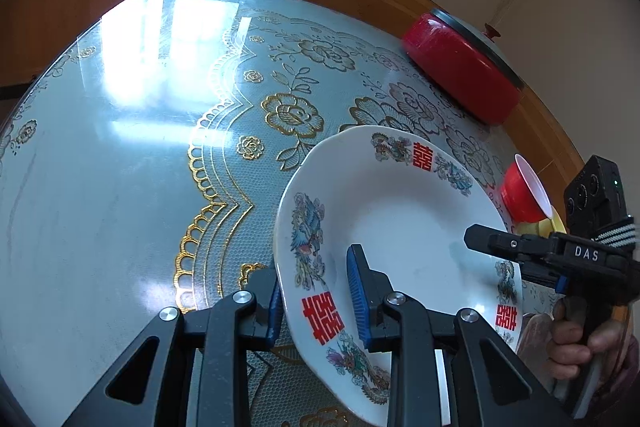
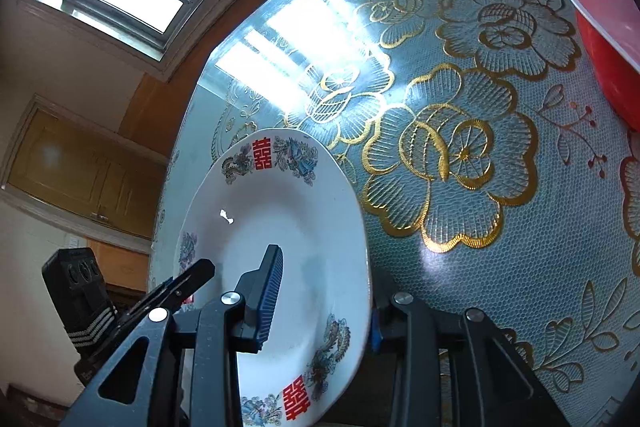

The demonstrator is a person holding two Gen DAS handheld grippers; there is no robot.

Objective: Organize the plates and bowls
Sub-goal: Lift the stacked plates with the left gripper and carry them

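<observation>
A white plate (image 1: pixel 400 227) with red characters and bird patterns is held tilted above the table by both grippers. My left gripper (image 1: pixel 316 295) is shut on its near-left rim, one blue pad above and one below. My right gripper (image 2: pixel 324 303) is shut on the opposite rim of the same plate (image 2: pixel 288 227); it also shows in the left wrist view (image 1: pixel 520 251). A red bowl (image 1: pixel 524 191) with a white inside sits on a yellow dish behind the plate, and shows at the right edge of the right wrist view (image 2: pixel 608 39).
The table (image 1: pixel 120 147) has a glossy blue cloth with gold flowers. A red lidded pot (image 1: pixel 460 75) stands at its far right edge near the wall. A window is behind the table. The left gripper's camera (image 2: pixel 76 287) shows at lower left.
</observation>
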